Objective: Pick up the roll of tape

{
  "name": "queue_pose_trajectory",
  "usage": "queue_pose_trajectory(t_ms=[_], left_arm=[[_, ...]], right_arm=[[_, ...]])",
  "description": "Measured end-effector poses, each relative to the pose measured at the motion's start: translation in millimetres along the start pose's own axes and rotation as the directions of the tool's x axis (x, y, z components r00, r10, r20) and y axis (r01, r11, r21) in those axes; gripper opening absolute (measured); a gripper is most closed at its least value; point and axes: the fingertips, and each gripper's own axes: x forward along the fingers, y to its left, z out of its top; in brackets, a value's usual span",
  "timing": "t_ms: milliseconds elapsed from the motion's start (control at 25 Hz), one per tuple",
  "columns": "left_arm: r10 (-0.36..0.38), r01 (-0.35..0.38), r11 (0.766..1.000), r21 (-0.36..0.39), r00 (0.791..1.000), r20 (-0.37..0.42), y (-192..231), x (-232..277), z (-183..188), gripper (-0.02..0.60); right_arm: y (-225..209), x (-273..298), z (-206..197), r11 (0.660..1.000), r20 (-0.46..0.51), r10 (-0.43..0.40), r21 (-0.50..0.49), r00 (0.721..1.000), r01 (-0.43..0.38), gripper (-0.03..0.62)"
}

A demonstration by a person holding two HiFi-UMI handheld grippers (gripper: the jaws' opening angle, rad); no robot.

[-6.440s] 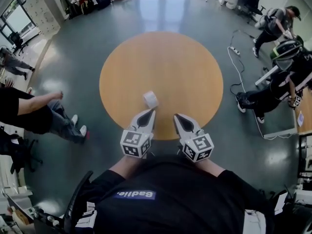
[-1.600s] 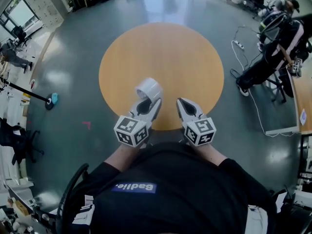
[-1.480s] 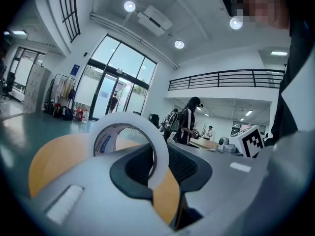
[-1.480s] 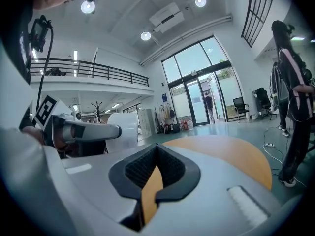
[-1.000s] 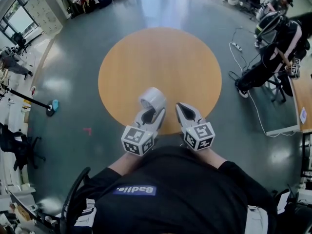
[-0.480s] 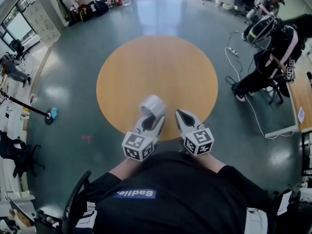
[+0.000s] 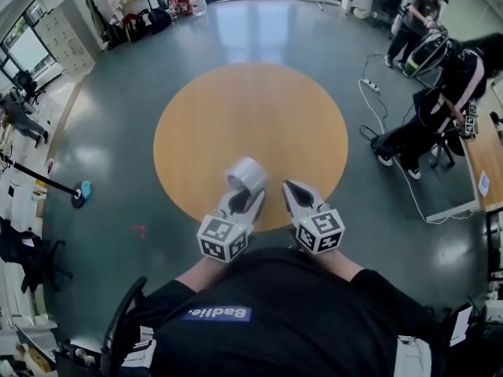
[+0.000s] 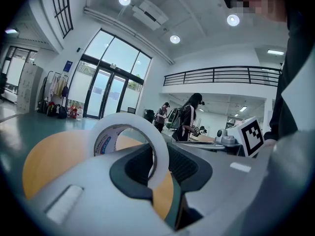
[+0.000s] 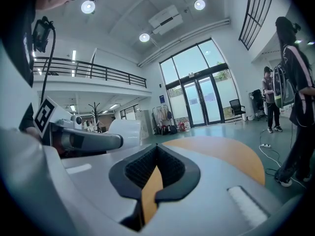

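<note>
The roll of tape (image 7: 246,175) is a white ring with a big round hole in the middle. Inside the hole, the card ring (image 8: 104,142) has small blue and red print on it, too small to read. The roll stands up on its edge, tipped a little. Its lower side sits between the two jaws of the left hand-held gripper (image 7: 249,197), which squeeze the wall of the ring. The top of the roll sticks up above the jaws. The roll is held up in the air over the near part of the round orange worktop (image 7: 251,108).
</note>
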Motion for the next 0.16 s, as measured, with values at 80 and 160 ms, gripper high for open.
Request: queue_pose_trajectory(t_ms=[80,160], left_arm=[[0.001,-0.001,1.0,0.0,1.0,0.0,-0.6,1.3,-0.1,0.109],[0.003,-0.003,1.0,-0.001,1.0,0.0,-0.7,2.5,0.2,0.109]], right_arm=[[-1.7,-1.0,0.2,1.0,0.0,0.0,0.003,1.0,0.0,0.003],[-3.0,-1.9,0.8,1.0,0.001,0.0,0.006,1.0,0.0,0.002]])
